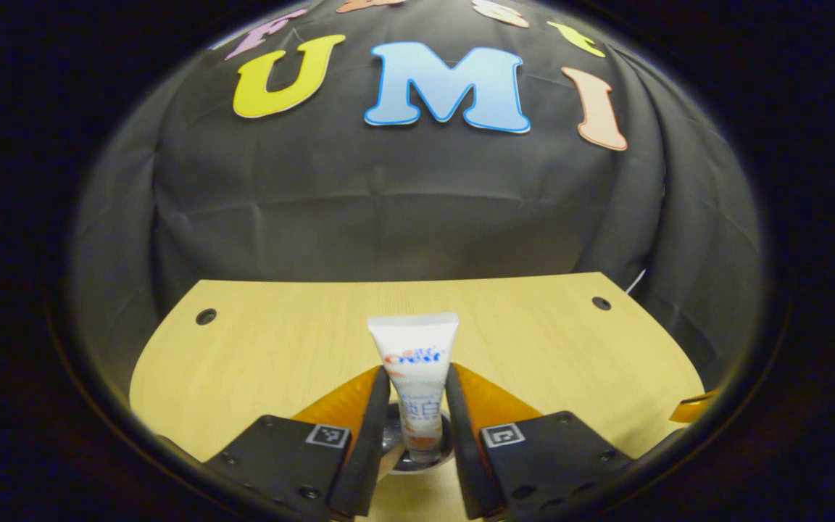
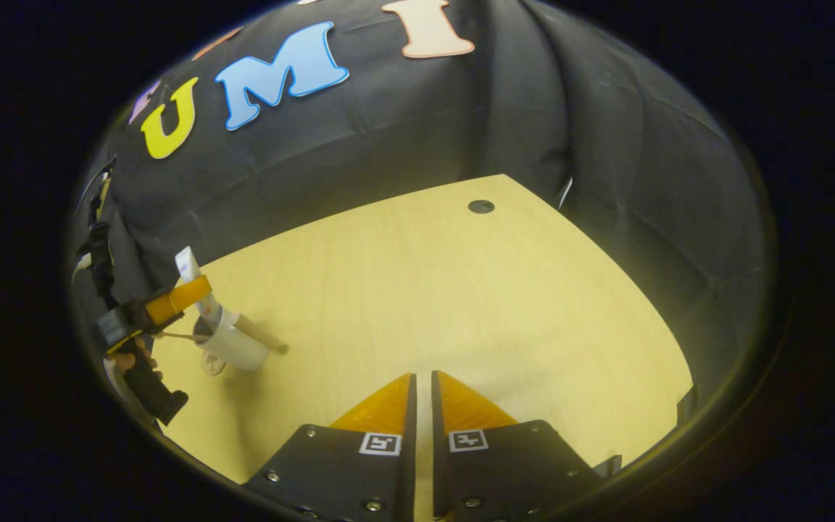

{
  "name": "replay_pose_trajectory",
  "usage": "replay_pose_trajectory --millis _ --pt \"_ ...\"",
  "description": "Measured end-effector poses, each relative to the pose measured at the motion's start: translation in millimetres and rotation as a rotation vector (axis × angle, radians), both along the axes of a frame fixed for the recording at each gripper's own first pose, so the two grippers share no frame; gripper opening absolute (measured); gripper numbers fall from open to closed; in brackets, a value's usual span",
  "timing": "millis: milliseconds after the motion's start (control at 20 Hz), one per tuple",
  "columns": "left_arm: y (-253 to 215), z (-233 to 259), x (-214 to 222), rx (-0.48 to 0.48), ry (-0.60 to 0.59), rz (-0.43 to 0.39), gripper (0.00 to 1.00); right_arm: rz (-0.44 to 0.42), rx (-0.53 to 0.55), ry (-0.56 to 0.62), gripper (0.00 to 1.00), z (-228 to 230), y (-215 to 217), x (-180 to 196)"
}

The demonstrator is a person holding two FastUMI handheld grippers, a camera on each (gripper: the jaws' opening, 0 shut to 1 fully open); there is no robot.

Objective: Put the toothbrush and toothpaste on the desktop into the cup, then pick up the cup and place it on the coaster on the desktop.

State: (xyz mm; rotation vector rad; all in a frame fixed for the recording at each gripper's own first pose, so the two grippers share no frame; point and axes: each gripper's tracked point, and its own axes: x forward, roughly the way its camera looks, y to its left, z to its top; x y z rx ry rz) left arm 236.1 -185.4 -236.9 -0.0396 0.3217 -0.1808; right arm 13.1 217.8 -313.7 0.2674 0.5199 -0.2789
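Observation:
My left gripper [image 1: 417, 373] is shut on a white toothpaste tube [image 1: 415, 348], held upright with its cap end down. Between the fingers below it shows the rim of the cup [image 1: 391, 436], and the cap sits in the cup's mouth. In the right gripper view the white cup [image 2: 238, 348] stands at the far left of the wooden desktop [image 2: 461, 290], with the left gripper [image 2: 171, 301] holding the toothpaste tube [image 2: 187, 264] over it. A brownish toothbrush handle [image 2: 264, 338] leans out of the cup. My right gripper [image 2: 422, 377] hovers over bare desktop, shut and holding nothing.
A small pale round thing [image 2: 210, 364] lies by the cup's base; I cannot tell what it is. The desktop has round holes [image 1: 206, 316] [image 1: 601, 302] near its back corners, and black cloth hangs behind. A hand [image 2: 131, 359] holds the left gripper.

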Motion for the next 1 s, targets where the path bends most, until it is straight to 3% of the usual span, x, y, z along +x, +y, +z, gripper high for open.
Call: replay_pose_trajectory --millis 100,200,250,300,650,1000 --pt "-1 -1 -9 -0.013 0.009 -0.004 0.83 0.005 0.001 -0.008 0.09 3 3 0" --pt "0 3 -18 -0.027 0.01 -0.003 0.91 0.014 0.0 -0.015 0.09 7 7 1" --pt "2 9 -24 -0.03 0.0 0.002 0.9 0.021 -0.001 -0.018 0.09 10 10 2" --pt "5 16 -30 -0.031 -0.015 0.009 0.97 0.032 -0.003 -0.022 0.09 11 13 1" --pt "40 71 -76 -0.03 -0.108 0.042 0.96 0.157 -0.043 -0.031 0.09 23 40 9" --pt "102 76 -121 -0.034 -0.105 0.137 0.96 0.318 -0.143 0.003 0.09 26 69 30"
